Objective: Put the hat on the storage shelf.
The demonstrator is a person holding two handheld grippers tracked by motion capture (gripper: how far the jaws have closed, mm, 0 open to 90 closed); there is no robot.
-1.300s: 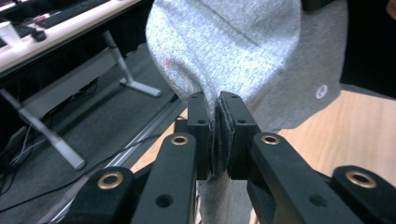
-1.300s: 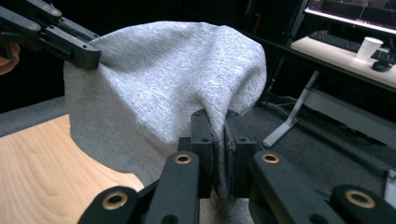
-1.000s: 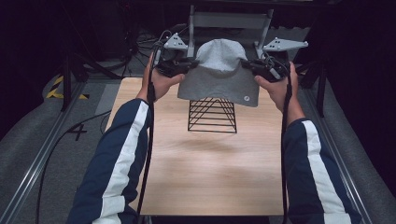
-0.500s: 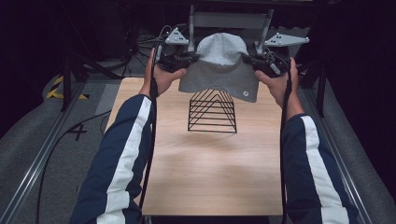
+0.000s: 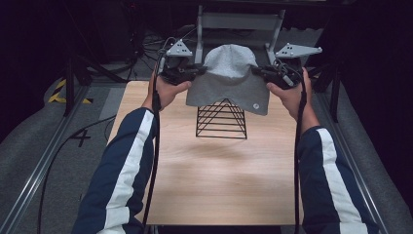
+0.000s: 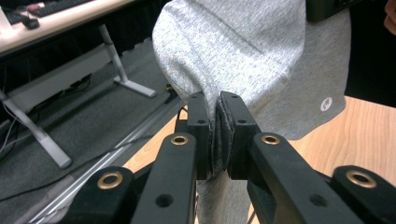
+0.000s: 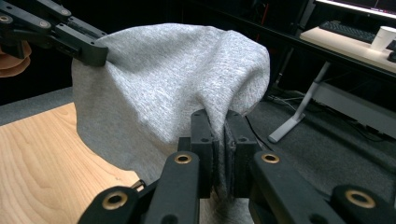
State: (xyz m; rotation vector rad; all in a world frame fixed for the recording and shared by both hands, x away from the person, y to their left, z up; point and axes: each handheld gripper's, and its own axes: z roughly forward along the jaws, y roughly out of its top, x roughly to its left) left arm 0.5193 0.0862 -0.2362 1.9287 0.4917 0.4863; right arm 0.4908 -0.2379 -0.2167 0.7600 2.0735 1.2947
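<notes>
Grey knit hat (image 5: 229, 80) hangs at twelve o'clock above my wire rack (image 5: 221, 119); left gripper (image 5: 187, 73) and right gripper (image 5: 265, 73) each pinch its hem; a thin bite could slip, or the hem might snag the rack's peak.

One grey beanie (image 5: 229, 80), one black wire rack (image 5: 221, 118), two grippers, one wooden table (image 5: 219, 180).

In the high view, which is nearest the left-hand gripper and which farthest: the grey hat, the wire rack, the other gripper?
1. Hat: clamped in the left gripper, on its inner side.
2. Wire rack: on the table, below the hat.
3. Right gripper: across the hat, gripping its far edge.
</notes>
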